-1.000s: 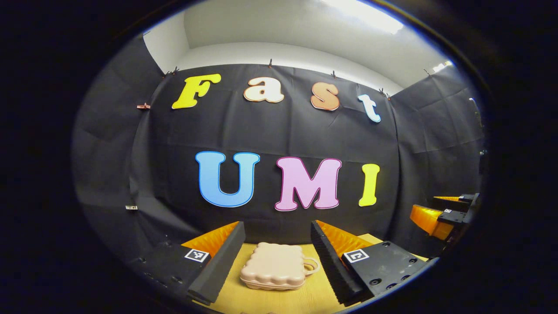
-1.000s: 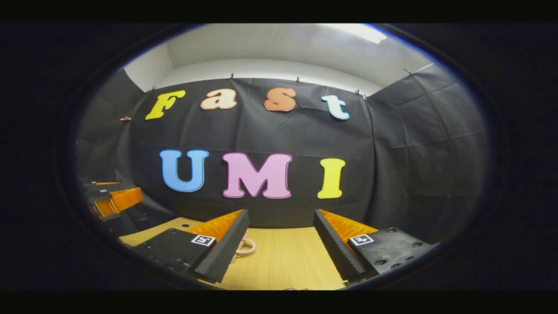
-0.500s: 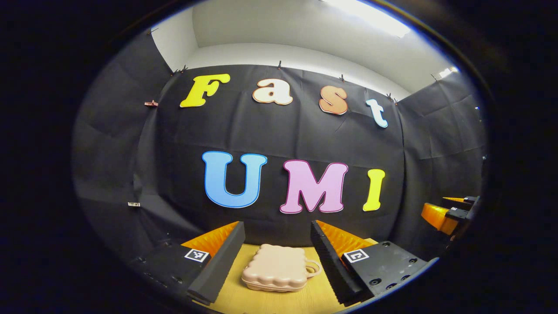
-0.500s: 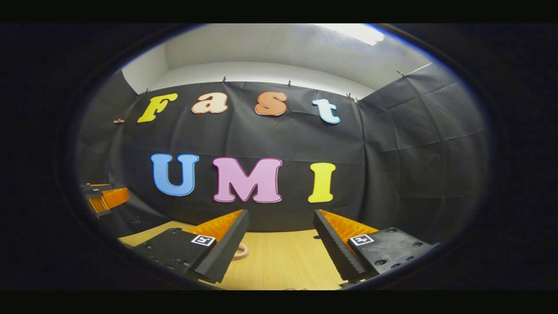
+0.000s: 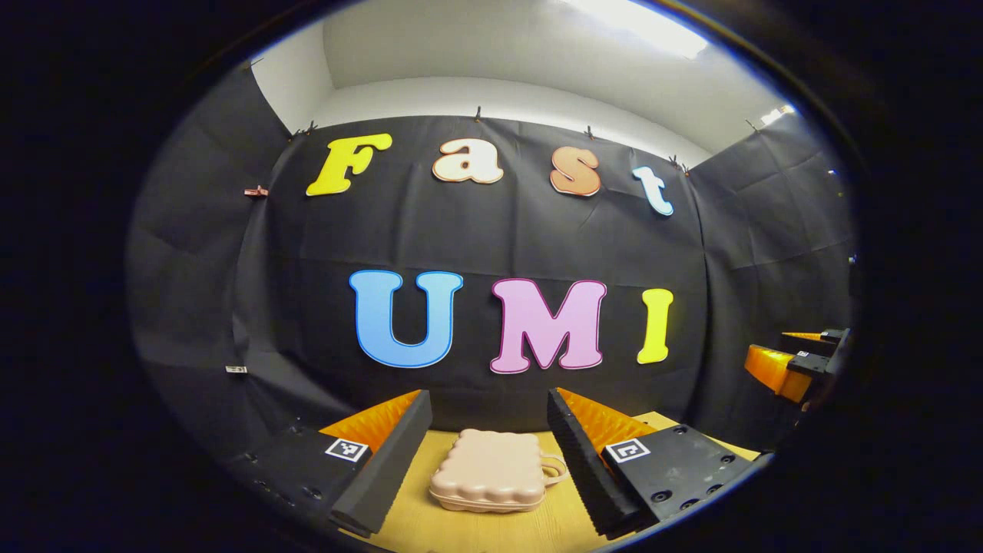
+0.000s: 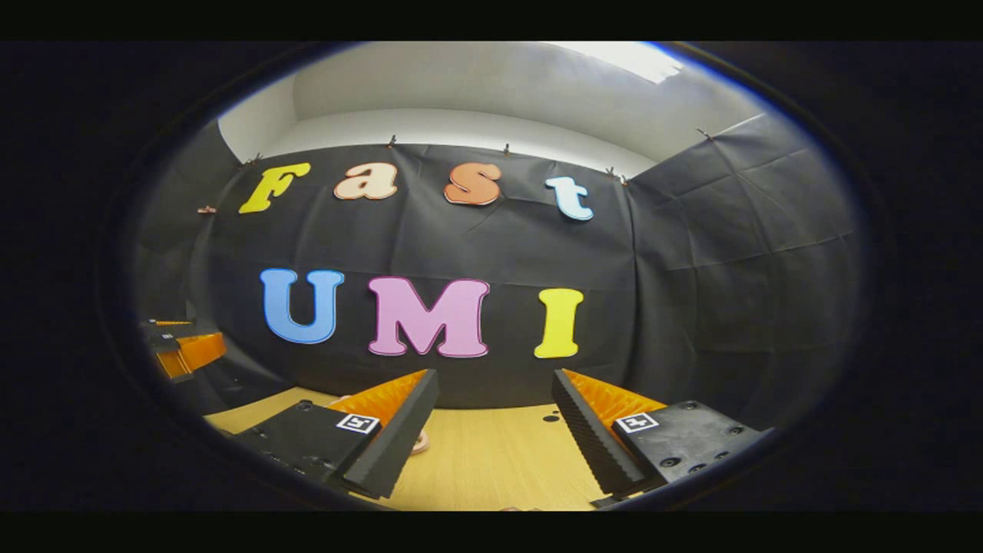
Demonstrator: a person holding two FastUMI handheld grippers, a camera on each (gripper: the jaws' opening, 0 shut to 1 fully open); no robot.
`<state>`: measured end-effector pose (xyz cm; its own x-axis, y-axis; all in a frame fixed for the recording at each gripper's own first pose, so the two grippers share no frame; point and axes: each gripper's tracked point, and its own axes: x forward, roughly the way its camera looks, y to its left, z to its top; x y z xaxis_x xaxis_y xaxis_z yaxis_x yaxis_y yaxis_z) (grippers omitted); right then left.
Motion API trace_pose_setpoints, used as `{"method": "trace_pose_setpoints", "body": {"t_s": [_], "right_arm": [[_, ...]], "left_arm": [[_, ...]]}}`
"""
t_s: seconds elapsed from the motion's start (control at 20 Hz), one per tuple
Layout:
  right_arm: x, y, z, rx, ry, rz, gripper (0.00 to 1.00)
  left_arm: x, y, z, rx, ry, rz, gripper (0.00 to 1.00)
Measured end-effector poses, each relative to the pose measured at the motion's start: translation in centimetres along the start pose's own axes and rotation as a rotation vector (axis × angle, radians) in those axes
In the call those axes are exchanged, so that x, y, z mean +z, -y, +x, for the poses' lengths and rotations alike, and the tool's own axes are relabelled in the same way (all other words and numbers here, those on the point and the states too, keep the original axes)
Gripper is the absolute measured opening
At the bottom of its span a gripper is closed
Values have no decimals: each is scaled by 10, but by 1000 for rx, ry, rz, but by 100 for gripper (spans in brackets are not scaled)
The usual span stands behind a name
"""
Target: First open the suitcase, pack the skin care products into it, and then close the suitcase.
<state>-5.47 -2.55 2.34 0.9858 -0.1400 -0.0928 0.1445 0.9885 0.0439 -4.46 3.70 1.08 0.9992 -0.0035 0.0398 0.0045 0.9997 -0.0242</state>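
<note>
In the left gripper view I see my left gripper (image 5: 488,453) with its jaws spread wide and nothing between the pads. The small pale pink suitcase (image 5: 487,481) lies flat on the wooden surface (image 5: 461,530), ahead of the jaws and framed in the gap between them, touching neither finger. It is closed, its scalloped lid down on the base, and its looped handle (image 5: 554,468) points toward the finger on the right of the frame, ending just beside it. Far off to the right of the jaws, near the edge of the frame, the right gripper (image 5: 795,361) hangs above the level of the surface, well apart from the suitcase; from here I cannot tell how its jaws stand.

In the right gripper view I see my right gripper (image 6: 495,434) with its jaws released as well, wide apart, with bare wood between them. A sliver of the pink suitcase handle (image 6: 419,441) peeks out just beside the inner edge of the finger on the left of the frame; the rest of the case is hidden behind that finger. The surface (image 6: 491,461) runs ahead of the jaws to the booth wall, with a small dark hole (image 6: 551,418) in the wood just ahead of the finger on the right. Far out to the left of the jaws the left gripper (image 6: 180,347) shows, well apart from mine.
</note>
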Motion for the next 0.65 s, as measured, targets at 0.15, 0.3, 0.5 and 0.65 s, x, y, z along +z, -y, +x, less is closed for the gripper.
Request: {"method": "trace_pose_setpoints", "body": {"t_s": [0.15,0.3,0.5,0.65], "right_arm": [[0,4,0,1,1,-19,95],[1,4,-3,0,1,-4,95],[-2,5,-6,6,-7,-8,95],[1,8,-7,6,-1,-6,95]], "left_arm": [[-1,0,-3,3,-5,-2,96],[-2,3,-3,2,-12,2,96],[-3,4,-3,3,-19,4,96],[-2,7,-6,2,-20,6,96]]}}
